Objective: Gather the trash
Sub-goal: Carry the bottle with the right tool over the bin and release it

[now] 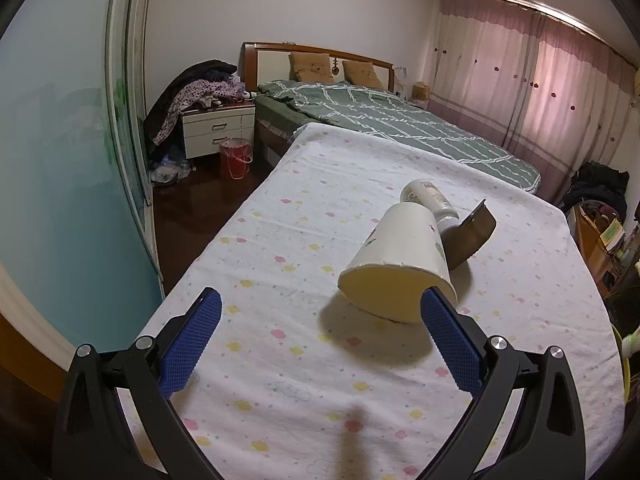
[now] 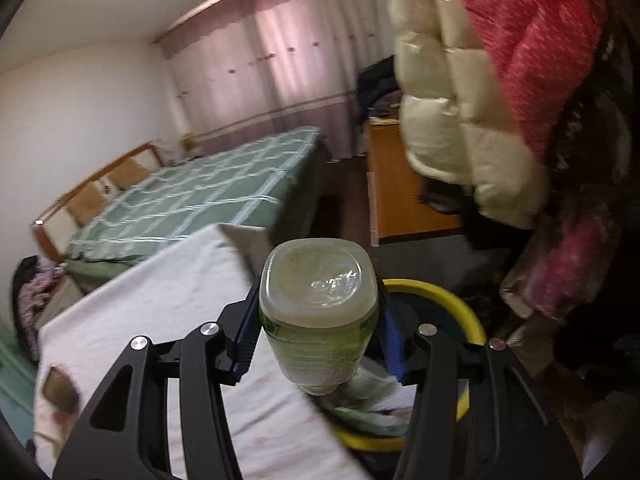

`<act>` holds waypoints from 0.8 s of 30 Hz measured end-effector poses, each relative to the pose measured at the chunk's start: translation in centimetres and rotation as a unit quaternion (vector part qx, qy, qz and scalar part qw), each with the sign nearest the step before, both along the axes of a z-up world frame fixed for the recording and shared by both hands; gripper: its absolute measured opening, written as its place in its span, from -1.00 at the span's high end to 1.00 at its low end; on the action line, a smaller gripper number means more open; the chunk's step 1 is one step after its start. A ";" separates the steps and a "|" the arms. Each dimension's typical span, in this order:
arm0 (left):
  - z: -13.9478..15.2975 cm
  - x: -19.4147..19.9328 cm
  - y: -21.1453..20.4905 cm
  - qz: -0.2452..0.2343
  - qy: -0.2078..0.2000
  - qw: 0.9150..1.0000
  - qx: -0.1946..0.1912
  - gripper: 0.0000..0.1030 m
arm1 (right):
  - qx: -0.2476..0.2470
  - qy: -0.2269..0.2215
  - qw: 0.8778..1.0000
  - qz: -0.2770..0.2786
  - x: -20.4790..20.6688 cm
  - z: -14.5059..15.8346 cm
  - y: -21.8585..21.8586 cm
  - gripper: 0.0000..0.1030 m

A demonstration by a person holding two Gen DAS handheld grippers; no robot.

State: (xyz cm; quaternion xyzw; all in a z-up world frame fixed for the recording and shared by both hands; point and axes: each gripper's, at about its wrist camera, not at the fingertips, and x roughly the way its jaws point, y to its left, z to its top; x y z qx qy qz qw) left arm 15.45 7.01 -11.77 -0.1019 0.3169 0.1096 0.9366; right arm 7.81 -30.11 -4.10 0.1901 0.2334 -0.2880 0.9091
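In the left wrist view a white paper cup (image 1: 400, 256) lies on its side on the flowered sheet (image 1: 304, 240), mouth toward me. Behind it lie a white bottle (image 1: 430, 198) and a brown wrapper (image 1: 472, 232). My left gripper (image 1: 320, 312) is open, its right blue pad (image 1: 448, 332) just beside the cup's rim. My right gripper (image 2: 318, 328) is shut on a clear green plastic bottle (image 2: 318, 304), held bottom-up over a yellow-rimmed bin (image 2: 452, 300) beside the table. The bin holds crumpled trash (image 2: 360, 404).
A green plaid bed (image 1: 400, 124) lies beyond the table. A white nightstand (image 1: 216, 128) piled with clothes and a red bucket (image 1: 236, 158) stand at the left. Hanging puffy jackets (image 2: 480, 100) and a wooden desk (image 2: 400, 196) are at the right.
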 end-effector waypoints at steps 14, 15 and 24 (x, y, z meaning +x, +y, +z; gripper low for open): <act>0.1 0.9 -2.0 -0.031 0.015 0.999 0.038 -0.90 | 0.031 0.067 0.997 -0.017 2.7 -5.2 -2.0 0.00; 0.1 1.1 -2.3 -0.036 0.016 0.998 0.042 -0.90 | 0.031 0.066 0.997 -0.018 2.7 -5.3 -2.1 0.00; 0.9 4.1 -3.9 -0.086 0.040 0.995 0.039 -0.90 | 0.043 0.069 0.997 -0.013 2.7 -6.0 -2.6 0.00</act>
